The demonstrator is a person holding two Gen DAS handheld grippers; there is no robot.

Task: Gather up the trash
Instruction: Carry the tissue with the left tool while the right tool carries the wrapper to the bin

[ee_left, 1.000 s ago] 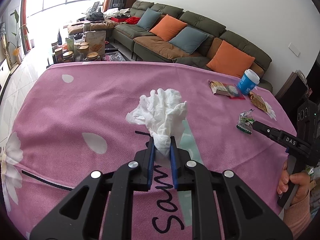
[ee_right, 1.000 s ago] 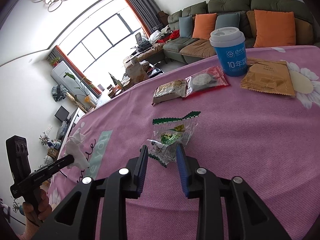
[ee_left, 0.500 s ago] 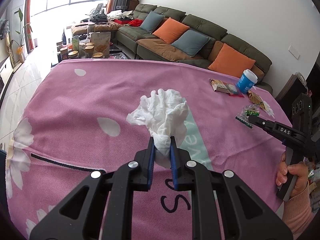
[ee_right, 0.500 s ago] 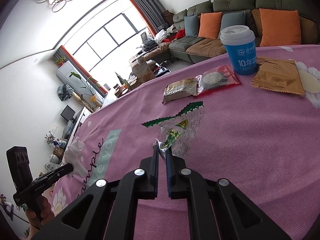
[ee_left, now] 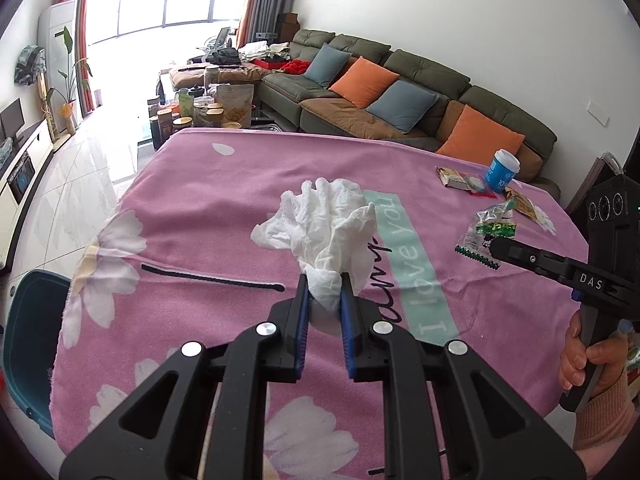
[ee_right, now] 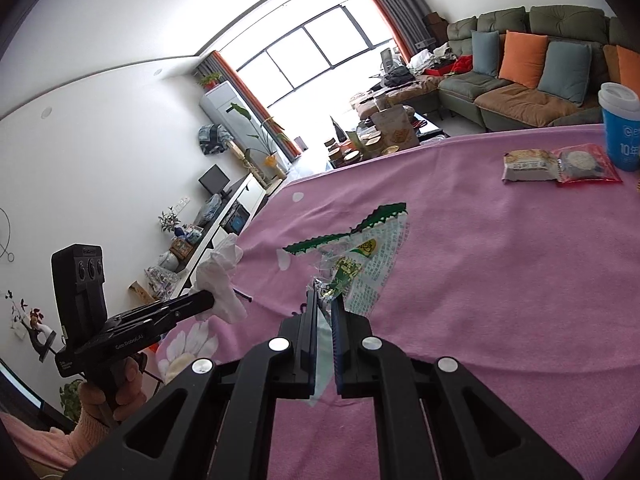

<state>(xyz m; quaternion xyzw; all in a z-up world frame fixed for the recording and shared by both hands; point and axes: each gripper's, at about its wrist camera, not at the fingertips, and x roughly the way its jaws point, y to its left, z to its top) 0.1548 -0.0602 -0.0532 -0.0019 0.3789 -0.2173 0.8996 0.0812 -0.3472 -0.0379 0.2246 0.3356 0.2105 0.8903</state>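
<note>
My left gripper is shut on a crumpled white tissue and holds it above the pink tablecloth. My right gripper is shut on a clear and green snack wrapper, lifted off the cloth. The wrapper also shows in the left wrist view at the tip of the right gripper. The tissue shows in the right wrist view, held by the left gripper. A teal bin sits beside the table's left edge.
At the table's far right lie a beige snack packet, a red-edged packet, a blue cup with a white lid and a brown packet. A green sofa and a cluttered coffee table stand beyond.
My right gripper has closed on the snack wrapper and lifted it off the cloth. Both grippers have pulled back and swung left, bringing the table's left edge and the bin into view.
</note>
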